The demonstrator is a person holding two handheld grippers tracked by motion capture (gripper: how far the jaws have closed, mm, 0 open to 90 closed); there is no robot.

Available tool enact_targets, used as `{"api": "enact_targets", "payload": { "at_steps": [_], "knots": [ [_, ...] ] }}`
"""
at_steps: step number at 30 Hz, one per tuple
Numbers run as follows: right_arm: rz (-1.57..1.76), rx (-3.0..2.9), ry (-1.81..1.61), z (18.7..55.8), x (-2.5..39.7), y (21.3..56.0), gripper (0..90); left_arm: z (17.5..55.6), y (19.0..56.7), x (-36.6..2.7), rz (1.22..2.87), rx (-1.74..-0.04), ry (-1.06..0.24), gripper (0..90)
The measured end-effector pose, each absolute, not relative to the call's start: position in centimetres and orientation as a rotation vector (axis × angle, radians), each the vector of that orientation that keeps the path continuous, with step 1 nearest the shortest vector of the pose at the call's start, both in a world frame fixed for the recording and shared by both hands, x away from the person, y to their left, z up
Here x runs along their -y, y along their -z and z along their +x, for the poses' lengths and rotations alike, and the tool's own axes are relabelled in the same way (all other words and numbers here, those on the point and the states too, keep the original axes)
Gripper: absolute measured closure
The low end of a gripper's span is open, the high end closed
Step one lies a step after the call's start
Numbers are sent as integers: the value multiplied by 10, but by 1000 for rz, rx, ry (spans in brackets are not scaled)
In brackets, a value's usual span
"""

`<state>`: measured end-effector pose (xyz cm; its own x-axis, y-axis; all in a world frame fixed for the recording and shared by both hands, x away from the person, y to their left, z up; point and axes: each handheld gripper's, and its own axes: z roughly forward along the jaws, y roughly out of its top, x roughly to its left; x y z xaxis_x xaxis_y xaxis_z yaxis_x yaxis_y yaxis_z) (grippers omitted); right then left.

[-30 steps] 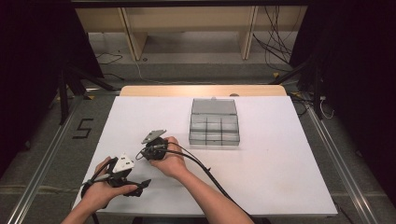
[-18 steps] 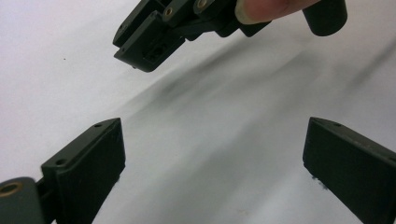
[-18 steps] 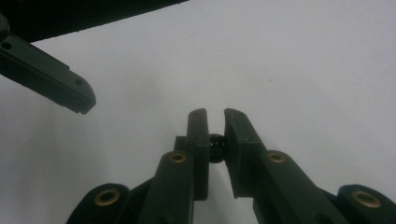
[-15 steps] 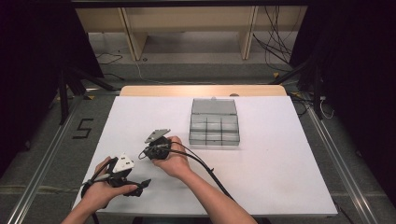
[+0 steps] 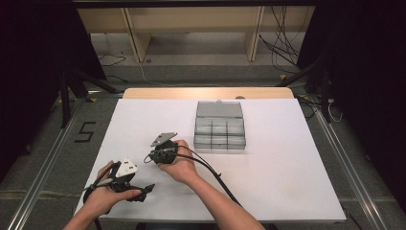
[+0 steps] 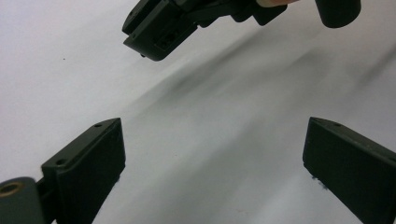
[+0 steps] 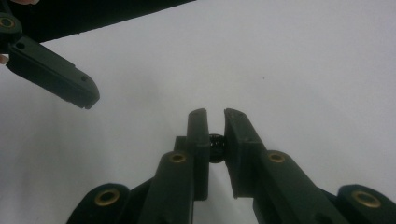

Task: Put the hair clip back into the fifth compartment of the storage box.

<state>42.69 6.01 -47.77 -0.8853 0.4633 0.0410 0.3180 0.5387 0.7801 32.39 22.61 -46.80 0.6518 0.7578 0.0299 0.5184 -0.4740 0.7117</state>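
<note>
A black numeral 5 (image 5: 84, 132) is marked on the grey floor, to the left of the white table (image 5: 287, 182), seen in the high view. No other text, label or brand can be read on the table or in either gripper view.

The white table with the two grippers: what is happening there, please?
A person works at the white table with a gripper in each hand. The right gripper has its jaws closed on a small black object, just above the table. The left gripper is held nearby with jaws wide open and nothing between them. A clear compartment box sits open farther back.
</note>
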Motion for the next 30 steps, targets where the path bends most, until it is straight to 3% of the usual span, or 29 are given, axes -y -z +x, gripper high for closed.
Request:
{"api": "enact_targets", "payload": {
  "at_steps": [30],
  "knots": [
    [679, -2574, -1277, 424, -41, 468, 813, 324, 468, -226, 2177, -990, -454, 57]
  ]
}}
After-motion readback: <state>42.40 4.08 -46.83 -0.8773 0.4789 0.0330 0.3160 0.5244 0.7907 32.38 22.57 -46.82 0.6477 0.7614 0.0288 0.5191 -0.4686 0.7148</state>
